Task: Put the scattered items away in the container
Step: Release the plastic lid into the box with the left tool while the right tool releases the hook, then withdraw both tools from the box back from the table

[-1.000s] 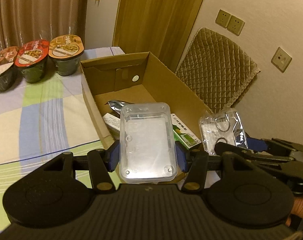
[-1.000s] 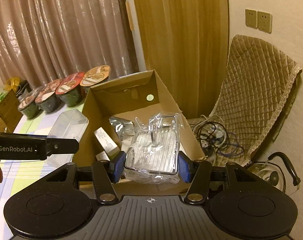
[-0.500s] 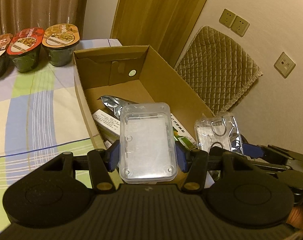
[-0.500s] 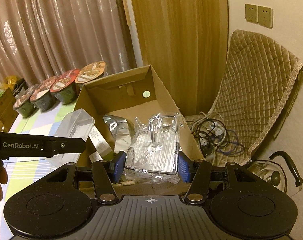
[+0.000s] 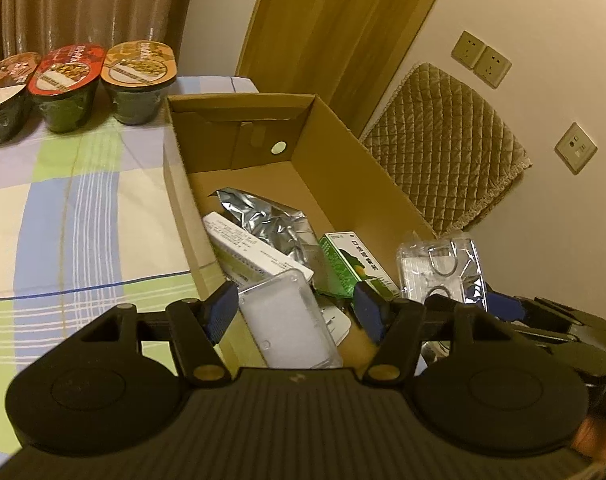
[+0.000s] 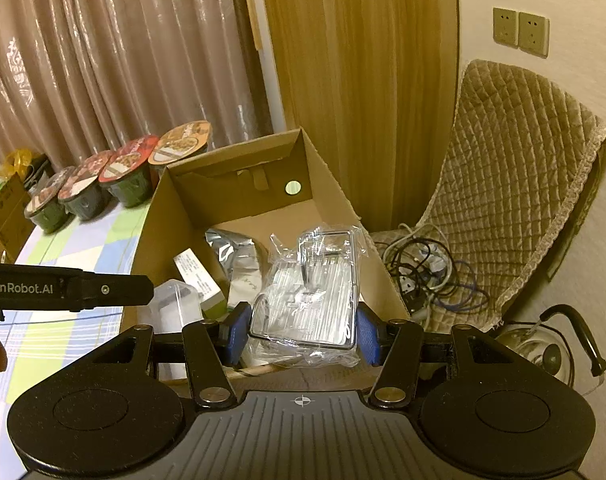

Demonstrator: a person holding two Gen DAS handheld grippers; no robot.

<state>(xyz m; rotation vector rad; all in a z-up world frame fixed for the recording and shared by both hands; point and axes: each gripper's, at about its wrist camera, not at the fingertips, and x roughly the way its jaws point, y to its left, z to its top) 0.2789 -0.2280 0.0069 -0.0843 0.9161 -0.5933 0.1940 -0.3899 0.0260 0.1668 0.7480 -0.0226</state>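
left wrist, claw (image 5: 297, 306) spread, clear tub (image 5: 289, 320) loose

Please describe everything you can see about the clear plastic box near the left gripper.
The clear plastic box is a rectangular, lidded container with rounded corners, translucent and apparently empty. It sits tilted in the near end of the cardboard box, leaning over a white carton. The left gripper is open: its blue fingers stand on either side of the box with gaps, not clamping it. From the right wrist view, only one corner shows behind the left gripper's arm.
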